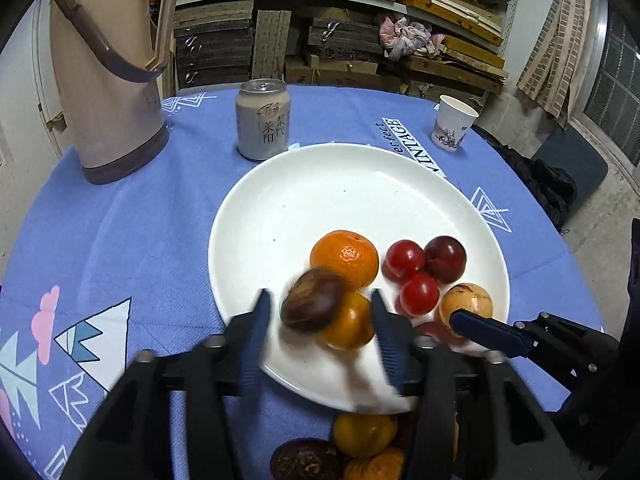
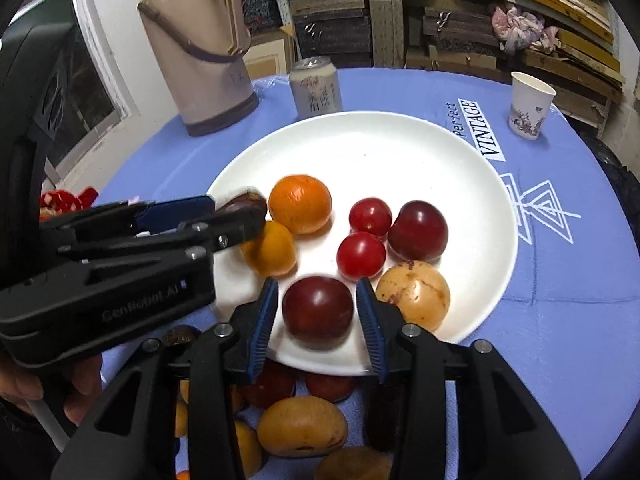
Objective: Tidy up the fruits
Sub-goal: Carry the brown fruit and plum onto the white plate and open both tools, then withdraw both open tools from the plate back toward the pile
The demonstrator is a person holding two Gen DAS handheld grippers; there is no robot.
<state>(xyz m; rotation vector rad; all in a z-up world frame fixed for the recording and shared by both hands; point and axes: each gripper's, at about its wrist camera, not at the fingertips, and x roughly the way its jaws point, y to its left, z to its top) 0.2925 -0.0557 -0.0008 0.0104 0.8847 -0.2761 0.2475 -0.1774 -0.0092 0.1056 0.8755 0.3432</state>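
Observation:
A white plate (image 1: 320, 200) (image 2: 380, 148) holds oranges, two red cherry tomatoes (image 2: 362, 254), a dark plum (image 1: 445, 258) and a tan fruit (image 2: 414, 294). My left gripper (image 1: 319, 294) stands open at the plate's near rim. A blurred brown fruit (image 1: 314, 300) lies between its jaws, against a small orange (image 1: 350, 322), and neither pad touches it. My right gripper (image 2: 318, 284) is open around another dark red plum (image 2: 319, 312) that rests on the plate, with a small gap on each side. The left gripper (image 2: 236, 212) also shows in the right wrist view.
A beige thermos jug (image 1: 108, 80), a drink can (image 1: 263, 120) and a paper cup (image 1: 454, 122) stand behind the plate on the blue cloth. Several loose fruits (image 2: 302, 426) lie on the cloth under my grippers. A person's hand (image 2: 24, 384) holds the left gripper.

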